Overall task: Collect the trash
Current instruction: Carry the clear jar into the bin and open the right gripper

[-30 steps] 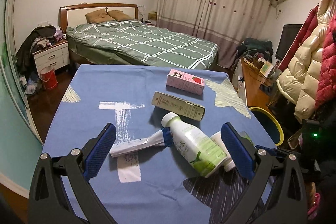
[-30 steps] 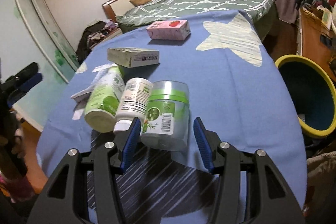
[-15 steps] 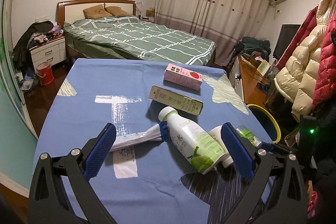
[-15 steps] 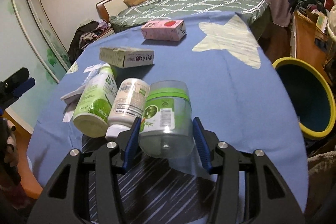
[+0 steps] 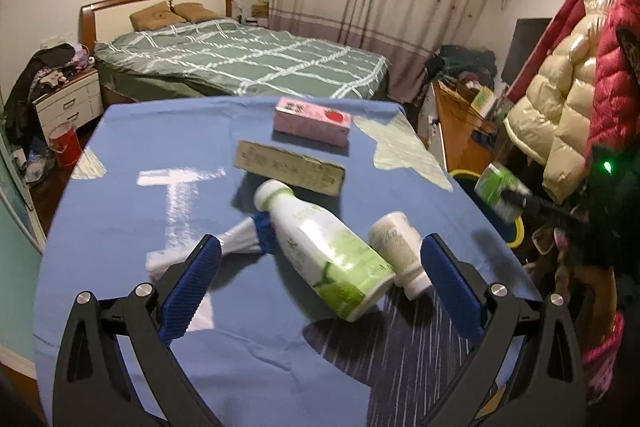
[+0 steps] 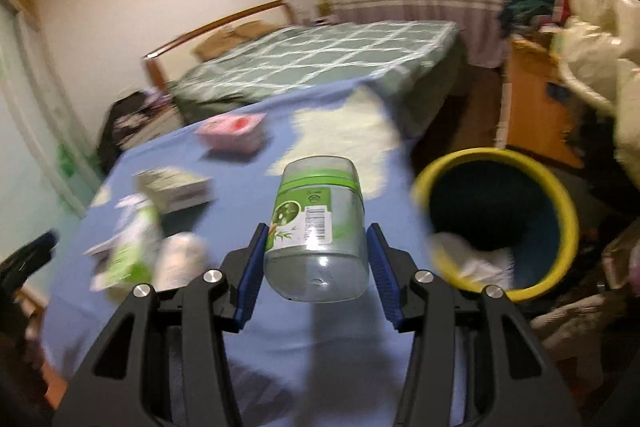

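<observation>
My right gripper is shut on a clear jar with a green band and holds it above the blue table, left of the yellow-rimmed bin. The jar also shows in the left wrist view off the table's right edge. My left gripper is open above a green-and-white bottle and a small white bottle. A brown box, a pink carton and a white tube with a blue cap lie on the table.
The blue tablecloth covers the table. A green bed stands behind it. A wooden desk and hanging jackets are on the right. The bin holds some white trash.
My right gripper has closed on the jar, lifted it off the table and swung it right toward the bin. My left gripper has moved slightly closer to the bottles.
</observation>
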